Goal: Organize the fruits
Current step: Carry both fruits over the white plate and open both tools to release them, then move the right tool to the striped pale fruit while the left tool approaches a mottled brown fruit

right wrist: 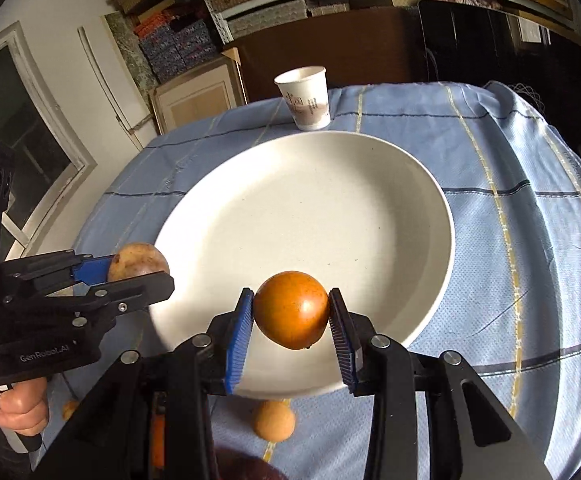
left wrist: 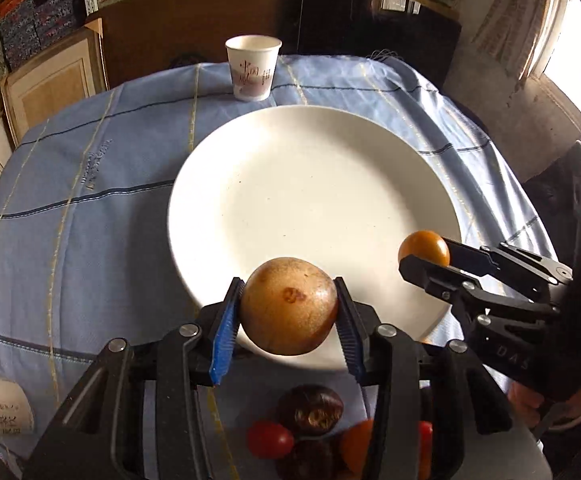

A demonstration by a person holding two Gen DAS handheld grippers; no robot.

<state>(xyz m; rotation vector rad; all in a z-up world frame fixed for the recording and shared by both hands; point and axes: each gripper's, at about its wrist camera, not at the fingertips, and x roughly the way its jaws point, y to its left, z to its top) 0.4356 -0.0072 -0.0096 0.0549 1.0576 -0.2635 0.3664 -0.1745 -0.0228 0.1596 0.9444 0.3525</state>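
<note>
My left gripper (left wrist: pixel 288 312) is shut on a round tan fruit with brown spots (left wrist: pixel 289 306), held over the near rim of a large white plate (left wrist: pixel 314 168). My right gripper (right wrist: pixel 292 316) is shut on a smaller orange-brown fruit (right wrist: pixel 291 309), also over the plate's near edge (right wrist: pixel 370 200). Each gripper shows in the other's view: the right one with its orange fruit (left wrist: pixel 423 249), the left one with its tan fruit (right wrist: pixel 138 266). The plate holds nothing. Loose fruits lie near me: a dark brown one (left wrist: pixel 310 408), a red tomato (left wrist: pixel 269 439), a small tan ball (right wrist: pixel 273 420).
A white paper cup (left wrist: pixel 253 67) stands beyond the plate on the blue checked tablecloth (left wrist: pixel 90 200). Another white cup (left wrist: pixel 2 408) lies at the near left. Shelves and boxes stand behind the table; a window is at the right.
</note>
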